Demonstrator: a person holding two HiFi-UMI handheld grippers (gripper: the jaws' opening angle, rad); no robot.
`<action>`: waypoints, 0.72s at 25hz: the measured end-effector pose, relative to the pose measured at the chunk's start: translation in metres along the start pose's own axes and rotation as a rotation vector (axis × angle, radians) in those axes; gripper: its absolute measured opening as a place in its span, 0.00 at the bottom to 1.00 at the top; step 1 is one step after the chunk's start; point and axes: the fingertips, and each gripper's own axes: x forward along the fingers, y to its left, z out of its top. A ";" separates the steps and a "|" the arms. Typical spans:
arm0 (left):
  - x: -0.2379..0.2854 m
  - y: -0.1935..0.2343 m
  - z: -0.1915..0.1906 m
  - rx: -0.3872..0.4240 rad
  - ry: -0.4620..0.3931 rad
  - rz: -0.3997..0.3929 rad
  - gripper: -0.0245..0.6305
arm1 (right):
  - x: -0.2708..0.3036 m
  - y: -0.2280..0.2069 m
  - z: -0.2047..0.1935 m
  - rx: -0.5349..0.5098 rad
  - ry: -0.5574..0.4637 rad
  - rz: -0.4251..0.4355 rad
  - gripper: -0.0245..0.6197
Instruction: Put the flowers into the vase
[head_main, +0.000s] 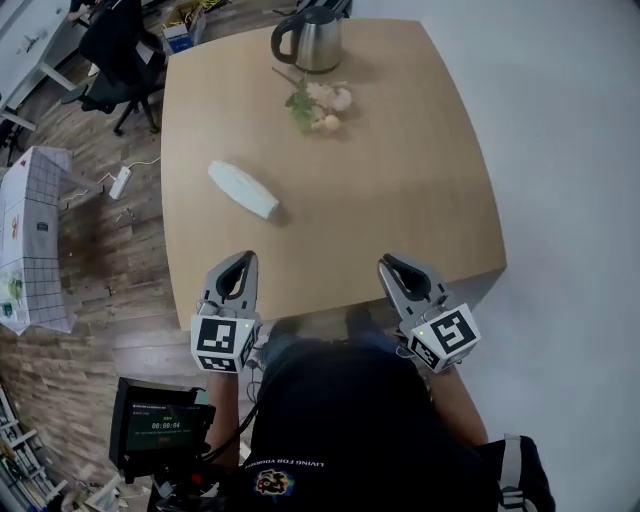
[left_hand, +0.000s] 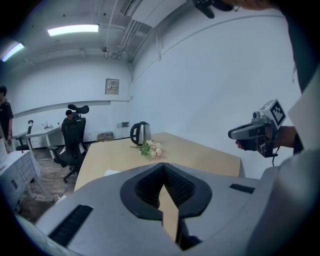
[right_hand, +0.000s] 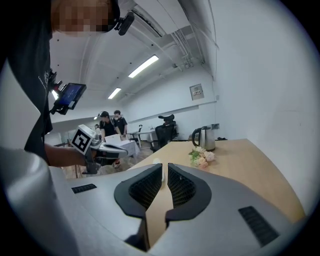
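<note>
Task not yet begun: left gripper (head_main: 243, 260) and right gripper (head_main: 390, 264), both pressed together, empty, at six o'clock. Next, probably: upright the fallen white vase (head_main: 243, 189), centre; flowers (head_main: 318, 106) at twelve.

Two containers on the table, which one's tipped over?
The white vase, lying on its side in the middle of the table. The steel kettle stands upright at the far edge, beside the flowers.
</note>
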 end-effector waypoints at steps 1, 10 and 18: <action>0.005 -0.007 0.004 -0.002 0.003 0.019 0.04 | -0.004 -0.010 -0.002 0.001 0.009 0.020 0.07; 0.025 -0.036 0.028 -0.032 0.009 0.194 0.04 | -0.003 -0.080 -0.002 -0.016 0.038 0.195 0.07; 0.018 -0.021 0.021 -0.042 0.026 0.318 0.04 | 0.043 -0.088 0.004 -0.076 0.077 0.356 0.07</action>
